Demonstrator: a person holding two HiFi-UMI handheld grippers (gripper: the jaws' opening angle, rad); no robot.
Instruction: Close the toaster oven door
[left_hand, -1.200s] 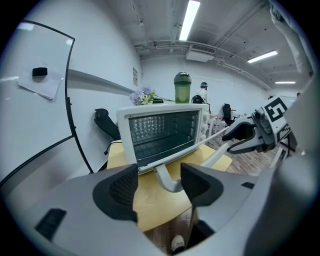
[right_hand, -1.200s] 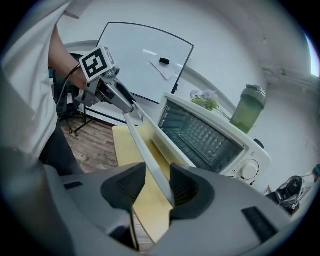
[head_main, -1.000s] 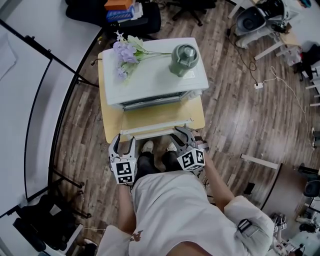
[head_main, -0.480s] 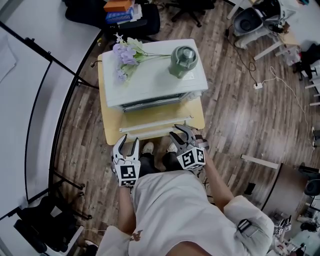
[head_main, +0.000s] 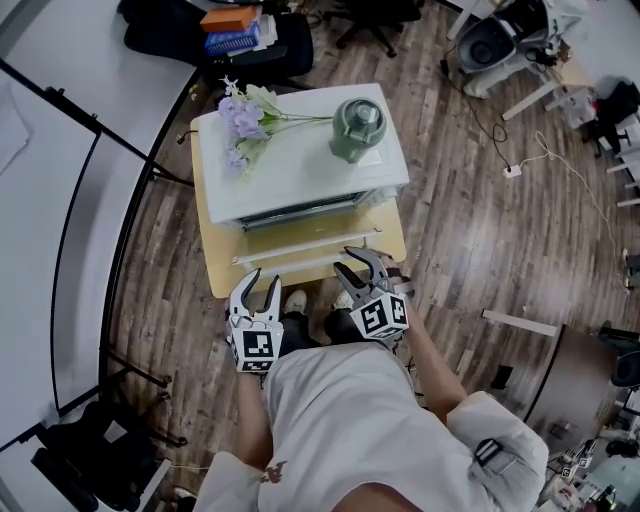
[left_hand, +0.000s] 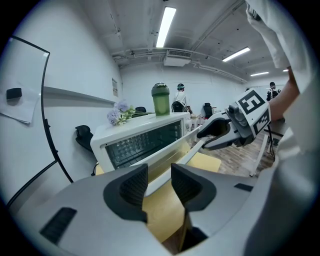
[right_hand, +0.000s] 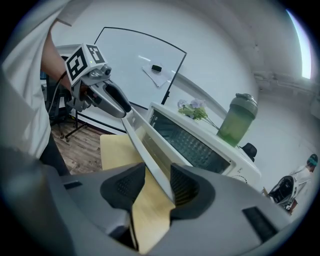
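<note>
While right tool (head_main: 346, 261) pinches toaster oven door (head_main: 300, 247) edge, left tool (head_main: 258, 285) (closed, empty) nearby.

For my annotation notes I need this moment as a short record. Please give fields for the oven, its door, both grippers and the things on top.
toaster oven: stands on small wooden table
door: partly raised, not shut
left gripper: shut on the left end of the door handle
right gripper: shut on the door handle, nearer its right end
on top of oven: purple flowers, green bottle
</note>
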